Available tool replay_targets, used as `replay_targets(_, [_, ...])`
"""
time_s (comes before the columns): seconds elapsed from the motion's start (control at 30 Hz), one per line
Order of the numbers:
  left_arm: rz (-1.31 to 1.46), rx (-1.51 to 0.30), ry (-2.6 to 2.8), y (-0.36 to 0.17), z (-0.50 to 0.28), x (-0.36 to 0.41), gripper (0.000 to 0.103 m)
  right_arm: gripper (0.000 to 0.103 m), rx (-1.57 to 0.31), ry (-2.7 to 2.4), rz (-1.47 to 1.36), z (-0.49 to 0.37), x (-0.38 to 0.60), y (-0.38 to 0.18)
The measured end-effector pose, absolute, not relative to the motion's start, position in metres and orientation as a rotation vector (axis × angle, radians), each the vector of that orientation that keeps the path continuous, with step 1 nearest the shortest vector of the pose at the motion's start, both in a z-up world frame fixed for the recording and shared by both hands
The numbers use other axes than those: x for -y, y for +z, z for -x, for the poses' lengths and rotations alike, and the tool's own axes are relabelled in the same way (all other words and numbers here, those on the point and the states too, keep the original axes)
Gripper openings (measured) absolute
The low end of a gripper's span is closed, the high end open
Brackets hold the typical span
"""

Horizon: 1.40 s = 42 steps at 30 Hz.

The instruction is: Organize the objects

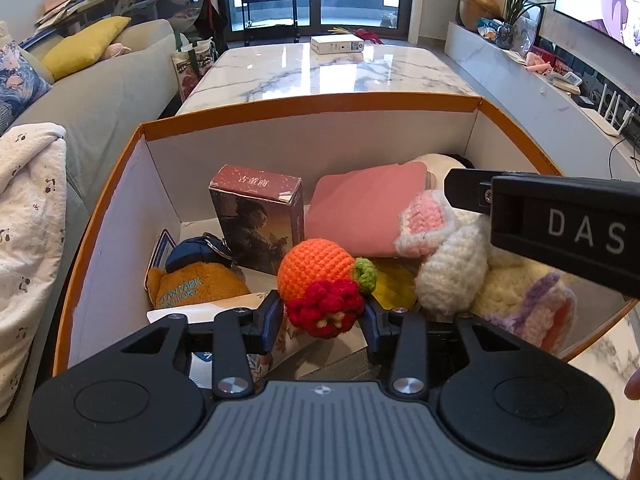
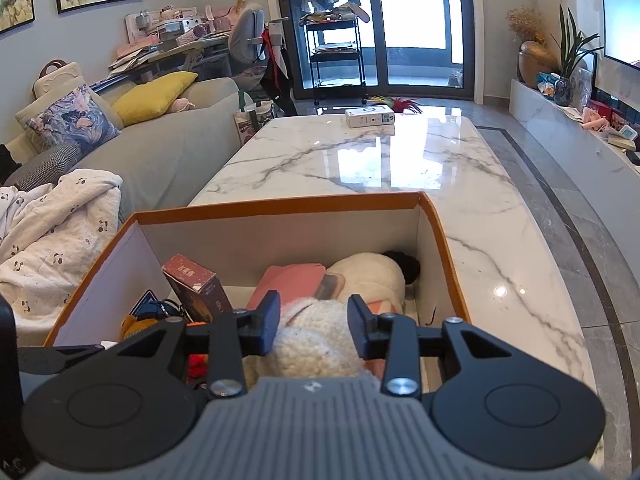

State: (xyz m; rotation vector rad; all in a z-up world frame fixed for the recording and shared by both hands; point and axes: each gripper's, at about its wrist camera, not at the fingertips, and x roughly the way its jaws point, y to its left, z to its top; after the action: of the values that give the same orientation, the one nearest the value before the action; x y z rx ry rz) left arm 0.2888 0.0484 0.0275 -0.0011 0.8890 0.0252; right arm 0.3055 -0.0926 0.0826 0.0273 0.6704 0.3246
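An orange-rimmed cardboard box (image 1: 312, 105) stands on the near end of a marble table. In the left wrist view my left gripper (image 1: 324, 309) is shut on a crochet orange toy with a red flower (image 1: 316, 268), held just above the box's contents. Inside lie a maroon carton (image 1: 260, 216), a pink pouch (image 1: 360, 212) and a brown plush with a blue cap (image 1: 192, 284). My right gripper (image 2: 314, 318) is shut on a white crochet plush (image 2: 316, 346), low inside the same box (image 2: 280, 207). That plush, with its pink ear (image 1: 452, 268), sits just right of the orange toy.
The marble table (image 2: 360, 160) stretches away beyond the box, with a small white carton (image 2: 370, 116) at its far end. A grey sofa (image 2: 160, 152) with cushions and a white blanket (image 2: 52, 232) runs along the left. A low TV shelf (image 2: 560, 128) runs along the right.
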Motion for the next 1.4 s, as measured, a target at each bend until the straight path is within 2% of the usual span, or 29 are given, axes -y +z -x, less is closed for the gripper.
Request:
replay_targets(0.23, [-0.013,-0.870,0.053,0.029,-0.289,-0.046,0.061,0.049,-0.662,0.308,-0.016,-0.305,0.093,0.083])
replay_targets(0.37, [0.019,-0.855,0.069,0.034,-0.288,-0.050,0.072,0.063,-0.651,0.303,-0.007,-0.302,0.092,0.085])
replay_targets(0.47, [0.028,-0.854,0.072,0.036,-0.288,-0.051,0.077,0.064,-0.643,0.306,0.003,-0.300,0.090,0.088])
replay_targets(0.53, [0.033,-0.852,0.075,0.039,-0.287,-0.052,0.080,0.070,-0.635,0.303,0.006,-0.298,0.090,0.090])
replay_targets(0.6, [0.031,-0.848,0.078,0.042,-0.286,-0.052,0.088,0.081,-0.623,0.294,0.009,-0.296,0.091,0.092])
replay_targets(0.63, [0.029,-0.849,0.081,0.044,-0.286,-0.053,0.091,0.082,-0.615,0.289,0.009,-0.294,0.092,0.094])
replay_targets(1.0, [0.040,-0.831,0.087,0.061,-0.272,-0.055,0.092,0.089,-0.602,0.247,0.013,-0.281,0.096,0.105])
replay_targets(1.1, [0.039,-0.824,0.070,0.070,-0.262,-0.055,0.092,0.099,-0.590,0.227,0.007,-0.270,0.100,0.112])
replay_targets(1.4, [0.009,-0.802,0.097,0.085,-0.208,-0.059,0.092,0.101,-0.596,0.129,-0.027,-0.221,0.122,0.124])
